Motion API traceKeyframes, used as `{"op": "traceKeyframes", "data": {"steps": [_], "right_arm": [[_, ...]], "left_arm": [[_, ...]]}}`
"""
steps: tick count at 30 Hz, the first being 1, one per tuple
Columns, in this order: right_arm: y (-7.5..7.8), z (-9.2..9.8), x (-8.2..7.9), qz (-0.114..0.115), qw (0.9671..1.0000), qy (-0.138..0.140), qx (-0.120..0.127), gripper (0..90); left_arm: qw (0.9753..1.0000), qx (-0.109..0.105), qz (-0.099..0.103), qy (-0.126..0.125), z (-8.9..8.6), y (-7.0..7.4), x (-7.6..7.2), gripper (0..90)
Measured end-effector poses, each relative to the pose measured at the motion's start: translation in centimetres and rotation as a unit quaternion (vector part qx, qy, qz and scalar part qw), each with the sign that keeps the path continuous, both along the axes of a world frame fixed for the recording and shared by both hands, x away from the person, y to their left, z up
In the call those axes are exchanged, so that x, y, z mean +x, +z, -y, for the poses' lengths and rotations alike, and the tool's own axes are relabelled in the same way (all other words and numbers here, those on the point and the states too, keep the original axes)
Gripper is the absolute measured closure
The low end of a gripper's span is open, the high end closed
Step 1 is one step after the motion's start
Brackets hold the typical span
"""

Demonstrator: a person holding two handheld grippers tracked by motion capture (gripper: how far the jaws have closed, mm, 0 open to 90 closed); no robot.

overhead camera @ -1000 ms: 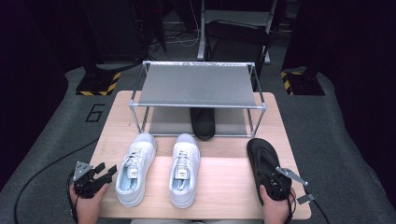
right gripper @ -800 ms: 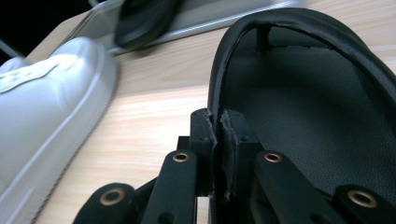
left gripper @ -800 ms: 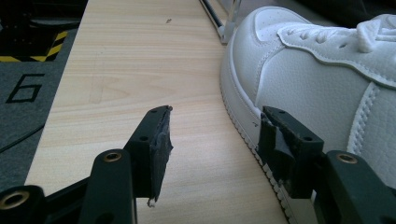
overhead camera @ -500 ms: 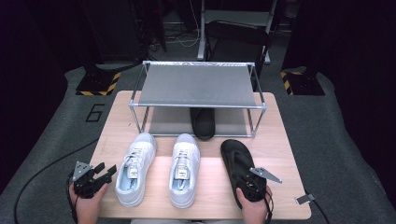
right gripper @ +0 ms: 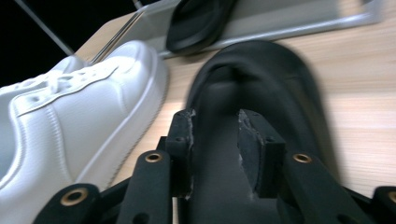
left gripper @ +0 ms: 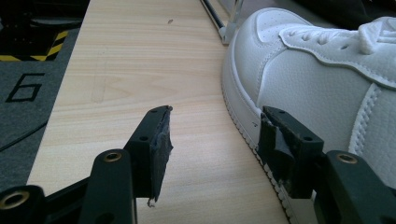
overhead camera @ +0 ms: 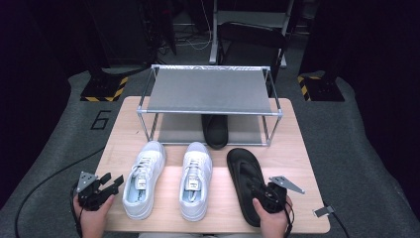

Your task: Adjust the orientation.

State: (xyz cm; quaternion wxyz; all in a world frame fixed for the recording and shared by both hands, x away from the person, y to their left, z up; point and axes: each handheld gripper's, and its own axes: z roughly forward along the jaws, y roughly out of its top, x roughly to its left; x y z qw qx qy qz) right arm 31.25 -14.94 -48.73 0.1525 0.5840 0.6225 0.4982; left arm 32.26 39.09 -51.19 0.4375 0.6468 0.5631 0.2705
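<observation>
Matt black slipper – rubber or foam, probably; smooth white leather-look sneaker; pale wood-grain table.

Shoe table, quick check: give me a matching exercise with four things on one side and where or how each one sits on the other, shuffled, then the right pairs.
Things:
1. black sandal
2. second black sandal
3. left gripper
4. left white sneaker

Places or states:
A. under the rack's shelf, toe poking out forward
B. open, beside the outer side of a sneaker
C. on the tabletop, clamped at its heel end by the right gripper
D. on the tabletop between the left gripper and the other white sneaker

Pairs: 1-C, 2-A, 3-B, 4-D
</observation>
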Motion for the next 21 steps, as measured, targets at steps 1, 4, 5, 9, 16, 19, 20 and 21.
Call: {"op": "traceKeyframes", "data": {"steps": [1, 4, 5, 9, 16, 19, 20, 21], "right_arm": [[0.1, 0.6, -0.1, 0.004, 0.9999, -0.009, -0.005, 63.8], [0.1, 2.1, -0.4, 0.007, 0.9993, -0.031, -0.016, 60.1], [0.0, 2.6, -0.5, 0.008, 0.9989, -0.040, -0.023, 59.2], [-0.8, 4.3, -0.7, -0.007, 0.9984, -0.050, -0.026, 56.4], [-2.7, 4.6, -0.5, -0.038, 0.9986, -0.033, -0.017, 60.1], [-3.0, 4.3, -0.2, -0.040, 0.9985, -0.030, -0.020, 64.5], [-3.0, 4.2, -0.1, -0.036, 0.9987, -0.028, -0.024, 65.7], [-2.9, 4.2, -0.1, -0.035, 0.9986, -0.029, -0.027, 66.8]], "left_arm": [[1.0000, 0.000, 0.000, 0.000, 0.0, 0.0, 0.0, 43.6], [1.0000, 0.000, 0.004, 0.002, 0.1, -0.1, 0.0, 43.6], [1.0000, 0.000, 0.008, 0.005, 0.1, -0.1, 0.0, 43.6], [1.0000, 0.000, 0.006, 0.006, 0.2, -0.1, 0.1, 43.5], [1.0000, 0.004, 0.000, -0.001, 0.2, 0.0, 0.1, 43.5], [1.0000, 0.002, 0.005, 0.002, 0.2, -0.1, 0.1, 43.6], [1.0000, 0.002, 0.007, 0.005, 0.2, -0.1, 0.1, 43.5], [1.0000, 0.000, 0.006, 0.005, 0.1, -0.1, 0.1, 43.5]]}}
